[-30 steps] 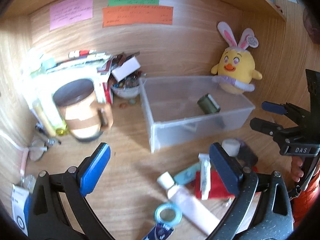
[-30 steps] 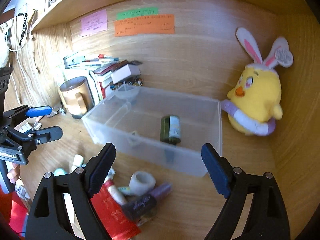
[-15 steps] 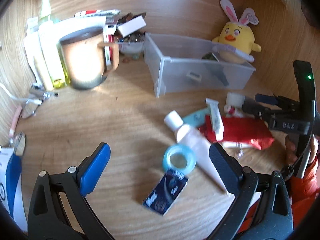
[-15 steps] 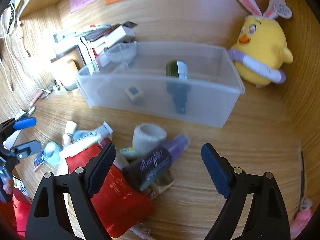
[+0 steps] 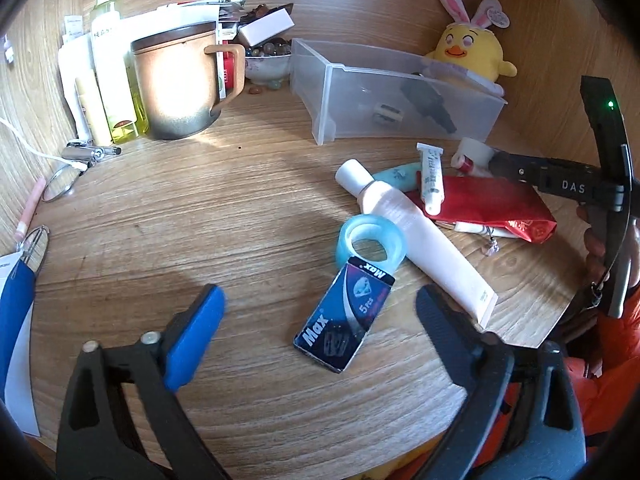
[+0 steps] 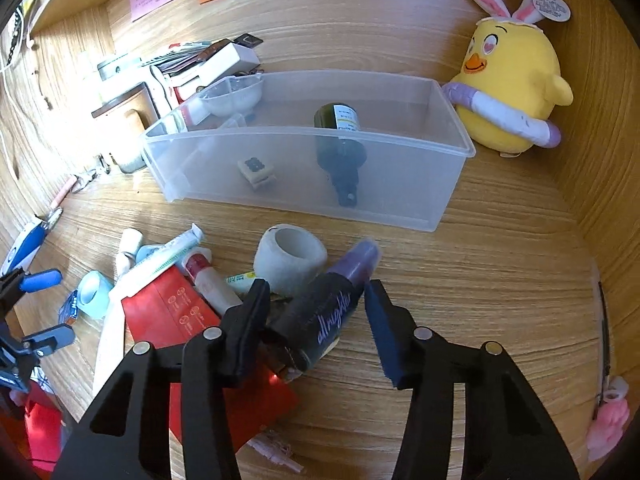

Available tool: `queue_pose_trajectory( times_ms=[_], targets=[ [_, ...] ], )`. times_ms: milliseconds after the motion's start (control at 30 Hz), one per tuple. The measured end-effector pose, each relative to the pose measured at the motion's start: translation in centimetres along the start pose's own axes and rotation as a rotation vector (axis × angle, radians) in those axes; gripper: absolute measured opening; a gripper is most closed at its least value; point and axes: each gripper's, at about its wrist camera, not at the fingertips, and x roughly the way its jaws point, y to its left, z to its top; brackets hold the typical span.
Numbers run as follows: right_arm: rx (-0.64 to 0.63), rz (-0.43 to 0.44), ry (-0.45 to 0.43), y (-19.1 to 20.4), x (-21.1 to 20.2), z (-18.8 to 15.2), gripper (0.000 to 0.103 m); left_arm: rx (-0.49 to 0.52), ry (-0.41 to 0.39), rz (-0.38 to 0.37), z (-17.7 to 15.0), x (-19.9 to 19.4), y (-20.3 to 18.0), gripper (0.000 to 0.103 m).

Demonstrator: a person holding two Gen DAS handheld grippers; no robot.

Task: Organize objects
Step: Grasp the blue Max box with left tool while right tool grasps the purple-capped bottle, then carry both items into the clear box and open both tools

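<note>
Only a green bottle (image 6: 340,148) and a small block (image 6: 256,169) lie in the clear bin (image 6: 448,136), the rest clutters the counter (image 5: 160,216), while the right gripper (image 6: 316,300) fingers are closing around a black-and-purple tube (image 6: 328,304), not yet clamped, and the left gripper (image 5: 320,308) fingers are closing, empty, over a blue box (image 5: 344,316).

The red packet (image 6: 176,316) lies partly hidden under tubes, and the purple bottle's (image 6: 320,312) cap is blurred.

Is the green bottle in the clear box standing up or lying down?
Lying down. The green bottle rests on its side on the clear box's floor, cap toward the front wall.
</note>
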Motion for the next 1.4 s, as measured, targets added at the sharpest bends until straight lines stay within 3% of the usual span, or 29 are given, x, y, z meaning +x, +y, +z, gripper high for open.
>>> queue_pose_trajectory(
  times_ms=[167, 200, 233, 300, 567, 967, 1133, 1400],
  targets=[
    [0.005, -0.012, -0.001, -0.2, 0.0, -0.1, 0.033, 0.030, -0.024, 0.026, -0.2, -0.1, -0.2, 0.066],
    [0.008, -0.014, -0.001, -0.3, -0.1, -0.2, 0.030, 0.033, -0.029, 0.025, -0.3, -0.2, -0.2, 0.058],
    [0.014, -0.016, 0.000, -0.6, -0.1, -0.2, 0.028, 0.034, -0.032, 0.023, -0.3, -0.3, -0.2, 0.043],
    [0.028, -0.018, -0.002, -0.9, -0.1, -0.4, 0.023, 0.031, -0.028, 0.004, -0.1, -0.3, -0.2, 0.027],
    [0.070, -0.028, -0.034, -2.5, -1.3, -0.7, 0.024, -0.007, -0.048, 0.015, 0.8, -0.8, 0.3, 0.026],
    [0.086, -0.017, -0.149, -3.3, -5.0, 0.7, 0.024, -0.006, -0.179, 0.058, 4.7, -3.3, -0.2, 0.026],
    [0.079, -0.002, -0.204, -3.1, -6.4, 1.8, 0.024, 0.005, -0.237, 0.041, 7.0, -3.8, -1.2, 0.026],
    [0.068, 0.035, -0.255, -3.1, -6.5, 3.8, 0.024, -0.008, -0.265, -0.014, 10.6, -2.8, -2.6, 0.026]
  ],
)
